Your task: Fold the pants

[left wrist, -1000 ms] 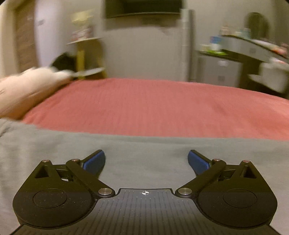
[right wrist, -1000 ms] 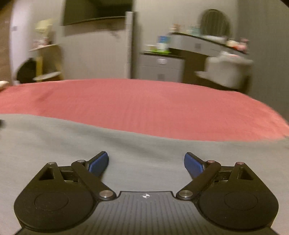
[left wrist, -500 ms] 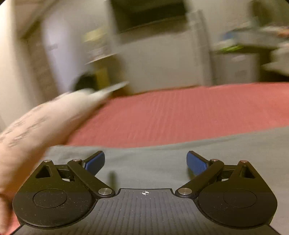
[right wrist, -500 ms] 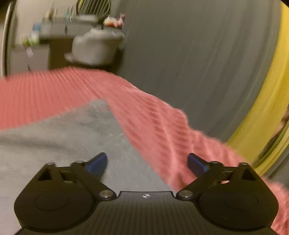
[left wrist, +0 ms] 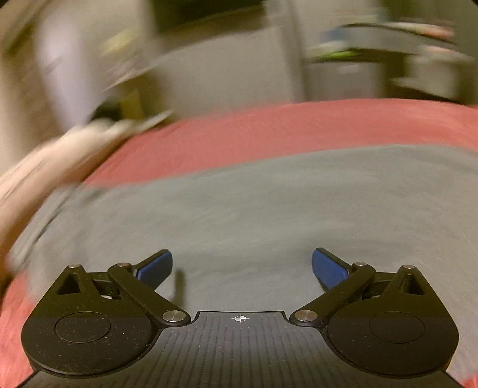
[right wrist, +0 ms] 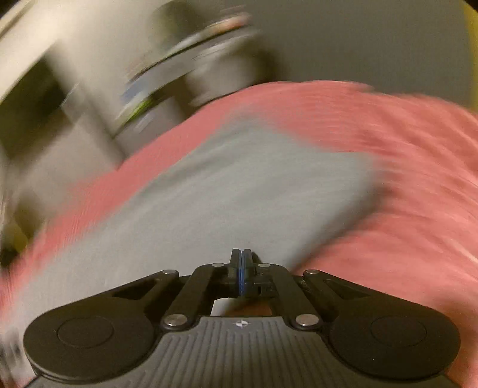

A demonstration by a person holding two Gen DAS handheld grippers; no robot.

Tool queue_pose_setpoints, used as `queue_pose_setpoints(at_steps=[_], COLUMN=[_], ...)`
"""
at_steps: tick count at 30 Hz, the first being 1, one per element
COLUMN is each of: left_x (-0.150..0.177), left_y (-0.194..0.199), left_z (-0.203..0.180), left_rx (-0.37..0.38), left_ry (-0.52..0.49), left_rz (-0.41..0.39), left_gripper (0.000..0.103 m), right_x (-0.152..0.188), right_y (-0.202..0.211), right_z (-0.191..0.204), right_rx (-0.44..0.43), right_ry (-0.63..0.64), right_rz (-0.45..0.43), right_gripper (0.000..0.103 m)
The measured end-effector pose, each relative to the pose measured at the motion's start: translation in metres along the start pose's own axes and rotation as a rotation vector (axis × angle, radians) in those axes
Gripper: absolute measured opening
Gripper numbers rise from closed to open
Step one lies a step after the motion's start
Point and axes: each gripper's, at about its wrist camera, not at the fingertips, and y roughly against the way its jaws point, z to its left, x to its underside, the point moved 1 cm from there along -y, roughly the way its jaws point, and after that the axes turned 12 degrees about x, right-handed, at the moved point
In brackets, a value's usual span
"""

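Smearing across both views makes most of the room unreadable — only broad shapes and colours come through. At the far left of the left wrist view a pale, soft mass (left wrist: 44, 161) lies on the bed; whether it is a pillow or bedding cannot be told. Behind it pale walls, a dark panel (left wrist: 206, 12) high up and streaked furniture (left wrist: 373, 59) at the far right melt together, and nothing on those surfaces can be counted.

One red bedspread (left wrist: 269, 128) covers the bed, and one pair of grey pants (left wrist: 254, 215) lies flat on it, running from the near left to the right edge of that view, where the frame cuts it off. The left claw (left wrist: 242, 265) hovers over the grey cloth with its two blue fingers (left wrist: 156, 267) spread wide and nothing between them.

From the right wrist view the same pants (right wrist: 239, 191) show as a blurred slanted grey sheet whose far right end stops on the red cover (right wrist: 403, 179); the exact edge is too smeared to trace. The right claw (right wrist: 242, 268) has just snapped closed — its two blue pads (right wrist: 237, 271) meet face to face at the near right edge of the grey cloth. Whether any fabric is pinched between them cannot be told, since the tips hide that spot. A dark opening (right wrist: 33, 101) and streaked shelves (right wrist: 185, 59) fill the far left.
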Motion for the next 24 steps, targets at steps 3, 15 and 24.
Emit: queue_pose_setpoints(at_steps=[3, 15, 24], left_x=[0.002, 0.014, 0.016], left_y=[0.011, 0.046, 0.044], left_z=[0.029, 0.0, -0.008], left_rx=[0.057, 0.179, 0.186], left_ry=[0.228, 0.297, 0.291], left_rz=[0.051, 0.061, 0.067], left_gripper=[0.103, 0.103, 0.103], right_x=[-0.013, -0.035, -0.04], right_y=[-0.002, -0.031, 0.009], right_z=[-0.048, -0.041, -0.007], right_rx=[0.03, -0.15, -0.025], right_ry=[-0.223, -0.403, -0.166], right_rz=[0.053, 0.106, 0.028], right_gripper=[0.035, 0.028, 0.013])
